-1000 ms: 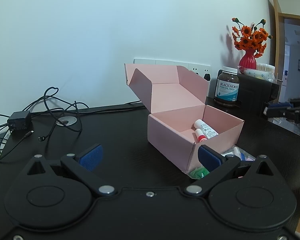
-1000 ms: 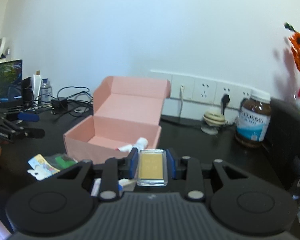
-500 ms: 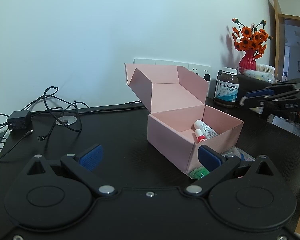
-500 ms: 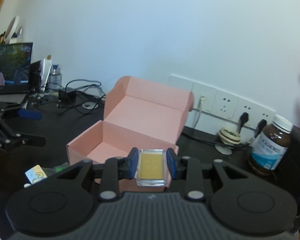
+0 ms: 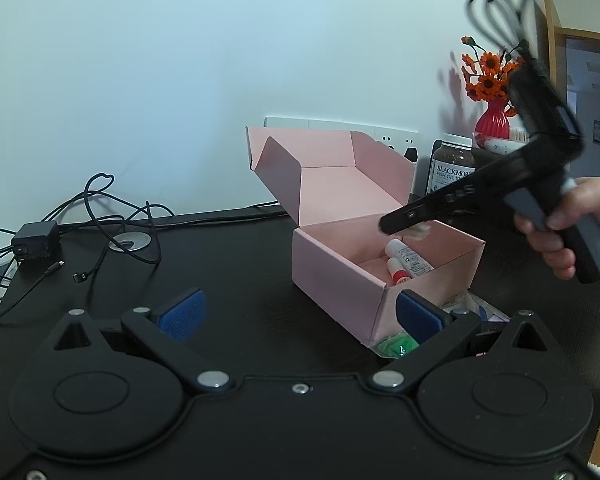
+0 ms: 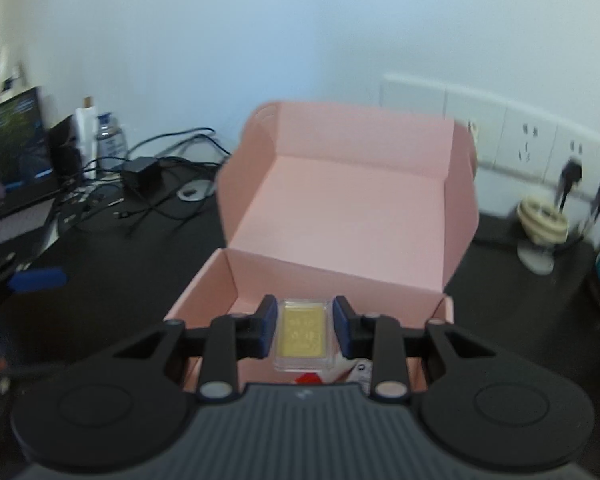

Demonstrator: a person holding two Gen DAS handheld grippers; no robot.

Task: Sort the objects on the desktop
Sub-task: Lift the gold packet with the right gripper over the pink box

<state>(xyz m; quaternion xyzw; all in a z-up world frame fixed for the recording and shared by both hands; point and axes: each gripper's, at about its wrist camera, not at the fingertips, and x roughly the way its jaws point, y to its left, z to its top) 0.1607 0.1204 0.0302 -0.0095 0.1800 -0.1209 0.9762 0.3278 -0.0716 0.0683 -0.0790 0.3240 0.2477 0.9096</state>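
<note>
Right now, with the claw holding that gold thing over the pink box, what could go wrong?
1. The right claw grips the clear gold case only by its side edges, so it might slip out early.
2. Two tubes already lie in the box; the case may land on them, tilted.
3. The raised lid is close ahead and could get bumped.

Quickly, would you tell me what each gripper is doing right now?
Left gripper: open, holding nothing.
Right gripper: closed on the clear case with the gold bar, above the pink box.
</note>
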